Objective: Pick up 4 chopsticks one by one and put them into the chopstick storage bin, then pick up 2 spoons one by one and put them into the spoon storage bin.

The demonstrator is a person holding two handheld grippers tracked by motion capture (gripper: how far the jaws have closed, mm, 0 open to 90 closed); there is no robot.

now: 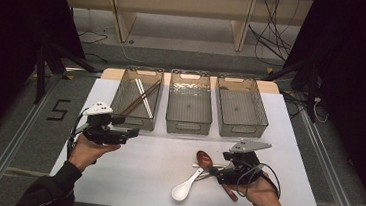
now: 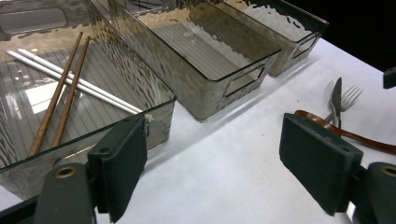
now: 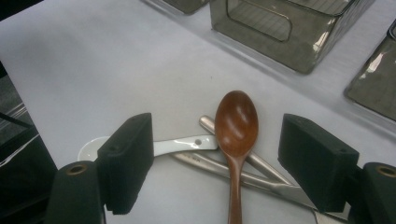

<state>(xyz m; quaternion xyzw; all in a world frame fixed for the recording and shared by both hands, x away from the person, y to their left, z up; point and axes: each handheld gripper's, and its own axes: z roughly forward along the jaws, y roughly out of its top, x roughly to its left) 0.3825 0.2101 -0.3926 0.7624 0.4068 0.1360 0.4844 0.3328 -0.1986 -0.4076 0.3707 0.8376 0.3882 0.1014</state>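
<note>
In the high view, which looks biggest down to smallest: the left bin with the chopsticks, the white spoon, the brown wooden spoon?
1. Left bin, by far the largest.
2 and 3. White spoon and brown wooden spoon: about alike. The wooden spoon's handle runs under the right gripper, so its full length is hidden and I cannot rank them.

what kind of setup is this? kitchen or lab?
Most likely a lab data-collection station, not a kitchen: a white table boxed in by black curtains, loose cables on the floor behind, and three identical smoked bins lined up for sorting cutlery, with chopsticks already in the left one.
</note>
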